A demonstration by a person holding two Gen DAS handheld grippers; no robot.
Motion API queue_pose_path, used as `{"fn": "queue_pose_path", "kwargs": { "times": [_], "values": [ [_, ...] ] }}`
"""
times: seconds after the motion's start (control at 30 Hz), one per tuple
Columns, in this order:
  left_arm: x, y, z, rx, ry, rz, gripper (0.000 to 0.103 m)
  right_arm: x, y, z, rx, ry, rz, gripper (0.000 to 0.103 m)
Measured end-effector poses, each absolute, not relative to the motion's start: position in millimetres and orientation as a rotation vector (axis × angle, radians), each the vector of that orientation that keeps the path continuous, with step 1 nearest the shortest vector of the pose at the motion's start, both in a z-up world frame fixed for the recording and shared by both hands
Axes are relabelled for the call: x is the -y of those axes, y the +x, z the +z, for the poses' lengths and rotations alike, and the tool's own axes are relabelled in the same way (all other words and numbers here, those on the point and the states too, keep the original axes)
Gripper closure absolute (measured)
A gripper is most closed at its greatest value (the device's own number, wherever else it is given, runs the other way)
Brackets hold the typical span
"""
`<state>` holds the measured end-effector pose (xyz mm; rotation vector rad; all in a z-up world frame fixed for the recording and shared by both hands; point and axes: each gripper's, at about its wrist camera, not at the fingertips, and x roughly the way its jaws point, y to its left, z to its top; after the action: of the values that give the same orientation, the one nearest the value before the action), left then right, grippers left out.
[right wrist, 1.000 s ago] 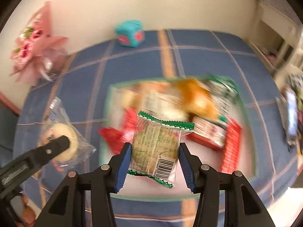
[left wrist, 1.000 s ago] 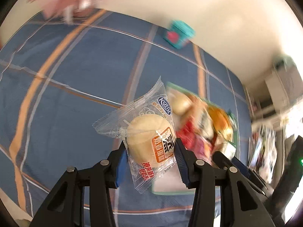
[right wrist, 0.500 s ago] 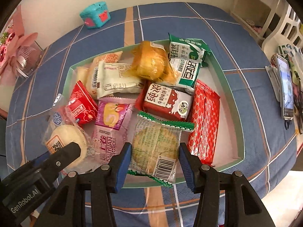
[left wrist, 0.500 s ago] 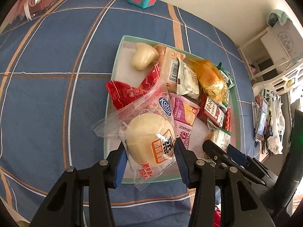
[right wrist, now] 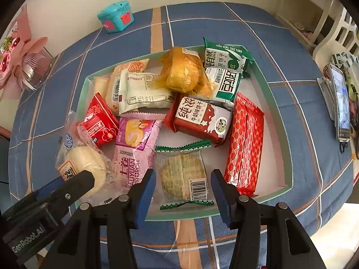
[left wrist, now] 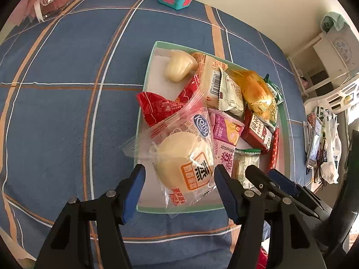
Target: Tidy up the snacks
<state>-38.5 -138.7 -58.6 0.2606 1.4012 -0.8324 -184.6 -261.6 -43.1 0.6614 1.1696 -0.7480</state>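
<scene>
Left hand-held gripper [left wrist: 178, 179]: about half open, just been opening, with the clear-wrapped steamed bun packet [left wrist: 184, 161] loose between the pads at the near corner of the teal tray [left wrist: 179, 209]. Touching at the right pad at most, a clear gap on the left. Right hand-held gripper [right wrist: 182, 179]: narrowly set, closely flanking the round cracker packet [right wrist: 182, 174] just ahead of its tips; cannot tell whether pressing or merely beside it.

To finish the release well:
- Open both wider before lifting, so no film catches on a pad
- Lift straight up, not sideways; likely to drag the light wrappers otherwise
- Watch the bun wrapper's far flap, draped over the red packet [left wrist: 159, 109] beyond the left tips and reaching the tray's left rim; nudge inward if hanging out
- Keep the cracker flat in the gap between the pink roll packet [right wrist: 134, 148] to the left of the right tips and the red wafer bar [right wrist: 245, 143] to the right
- Mind how near the two hand-held grippers stand; raise one at a time
</scene>
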Motion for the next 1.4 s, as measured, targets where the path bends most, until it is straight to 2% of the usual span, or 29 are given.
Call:
{"fn": "queue_pose_path", "kwargs": {
  "times": [0.13,0.2,0.27,0.33,0.4,0.73,1.4],
  "values": [
    [127,-45,-50,-1.343,0.281,-0.812,0.027,251,-192,-40,-1.152,0.654,-0.74,0.038],
    [117,-48,-43,-1.288,0.301,-0.792,0.019,244,-197,-38,-1.142,0.65,-0.737,0.029],
    [105,-52,-35,-1.208,0.345,-0.746,0.006,236,-203,-38,-1.13,0.642,-0.734,0.023],
    [92,-52,-28,-1.137,0.382,-0.686,0.005,228,-208,-38,-1.117,0.635,-0.723,0.017],
    [81,-50,-24,-1.108,0.39,-0.657,0.005,217,-212,-34,-1.101,0.627,-0.708,0.001],
    [37,-53,-19,-1.053,0.411,-0.571,0.005,186,-226,-21,-1.05,0.579,-0.708,0.0],
    [40,-59,-18,-1.03,0.48,-0.47,0.005,181,-218,-20,-1.074,0.539,-0.703,0.0]
  ]
}}
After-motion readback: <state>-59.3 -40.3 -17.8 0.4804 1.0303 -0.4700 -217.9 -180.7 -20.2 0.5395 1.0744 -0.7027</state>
